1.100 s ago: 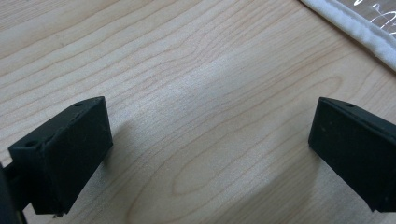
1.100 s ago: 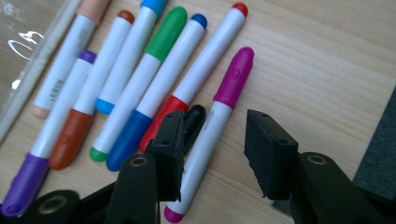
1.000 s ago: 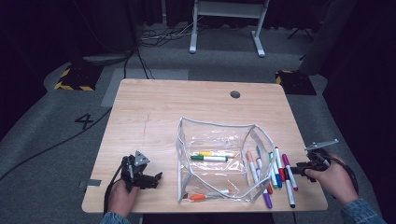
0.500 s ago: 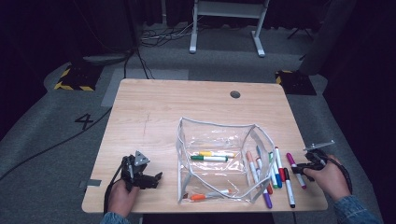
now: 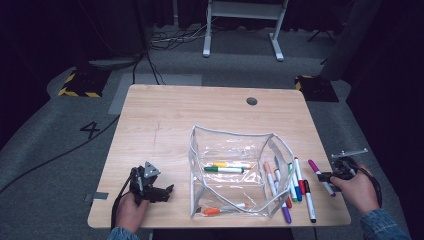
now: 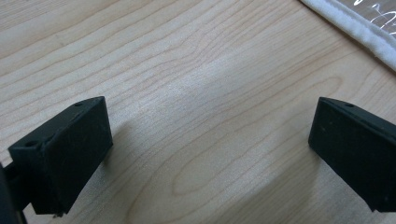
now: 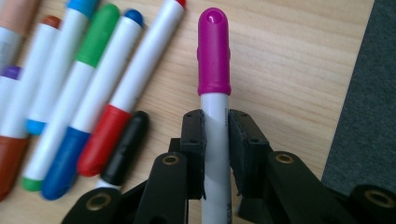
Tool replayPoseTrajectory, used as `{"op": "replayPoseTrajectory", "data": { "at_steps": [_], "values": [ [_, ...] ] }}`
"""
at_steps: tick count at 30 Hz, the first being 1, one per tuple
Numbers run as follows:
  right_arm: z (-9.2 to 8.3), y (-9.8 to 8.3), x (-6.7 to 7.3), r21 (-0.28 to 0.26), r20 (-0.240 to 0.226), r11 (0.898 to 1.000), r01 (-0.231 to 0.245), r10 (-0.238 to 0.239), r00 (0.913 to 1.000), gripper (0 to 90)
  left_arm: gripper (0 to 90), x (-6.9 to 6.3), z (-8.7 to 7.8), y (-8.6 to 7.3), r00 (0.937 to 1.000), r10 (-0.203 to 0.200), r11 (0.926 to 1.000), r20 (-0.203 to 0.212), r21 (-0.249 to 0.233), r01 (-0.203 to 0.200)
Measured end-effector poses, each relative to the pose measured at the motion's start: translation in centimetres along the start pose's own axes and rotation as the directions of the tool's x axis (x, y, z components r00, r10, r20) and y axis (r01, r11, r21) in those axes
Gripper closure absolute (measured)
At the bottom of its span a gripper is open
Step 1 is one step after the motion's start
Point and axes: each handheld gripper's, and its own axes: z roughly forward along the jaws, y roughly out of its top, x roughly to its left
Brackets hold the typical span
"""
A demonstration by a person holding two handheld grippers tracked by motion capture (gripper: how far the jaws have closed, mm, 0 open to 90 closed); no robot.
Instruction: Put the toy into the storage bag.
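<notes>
A magenta-capped marker (image 7: 214, 46) with a white barrel lies near the table's right edge (image 5: 315, 167). My right gripper (image 7: 215, 126) has just been closing on it. Both pads now sit against the barrel, behind the cap. In the high view that gripper (image 5: 327, 176) is low at the table's right side. My left gripper (image 5: 165, 191) rests at the front left, left of the clear pouch (image 5: 235, 136). Its jaws stand wide apart over bare wood (image 6: 210, 140), with nothing between them.
The clear zip pouch holds a yellow marker, a green marker (image 5: 225, 170) and an orange one (image 5: 212, 211). Several markers (image 5: 292, 182) lie side by side between the pouch and my right gripper. The pouch's white edge (image 6: 355, 28) shows in the left gripper view.
The right hand has shifted slightly at the magenta marker by the table's right edge. The left hand and the pouch have stayed where they were.
</notes>
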Motion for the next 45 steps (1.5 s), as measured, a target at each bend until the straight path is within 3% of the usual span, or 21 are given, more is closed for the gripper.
{"op": "replayPoseTrajectory", "data": {
  "at_steps": [6,13,25,30,37,45],
  "values": [
    [-2.8,0.7,1.0,-0.069,-0.045,0.997,0.026,-0.029,0.9986,77.0,0.0,0.0,0.0,0.0,1.0,0.0,1.0,0.0,0.0,0.0],
    [-6.7,1.8,2.6,-0.162,-0.095,0.984,0.075,-0.091,0.9913,76.9,0.0,0.0,0.0,0.0,1.0,0.001,1.0,-0.001,0.002,-0.001],
    [-11.1,3.3,5.5,-0.238,-0.139,0.96,0.148,-0.184,0.9731,77.0,0.0,-0.1,0.0,-0.1,1.0,-0.003,1.0,-0.001,0.001,0.003],
    [-12.5,4.1,7.6,-0.256,-0.161,0.946,0.199,-0.245,0.956,76.9,0.0,-0.1,0.0,-0.1,1.0,-0.003,1.0,0.0,0.001,0.003],
    [-13.8,5.7,10.8,-0.277,-0.176,0.918,0.282,-0.338,0.9246,77.0,0.0,-0.1,0.0,-0.1,1.0,-0.002,1.0,-0.001,0.001,0.002],
    [-14.9,7.8,14.7,-0.296,-0.205,0.881,0.37,-0.437,0.876,77.0,0.0,-0.1,0.0,-0.1,1.0,-0.003,1.0,-0.001,0.001,0.003]
  ]
}}
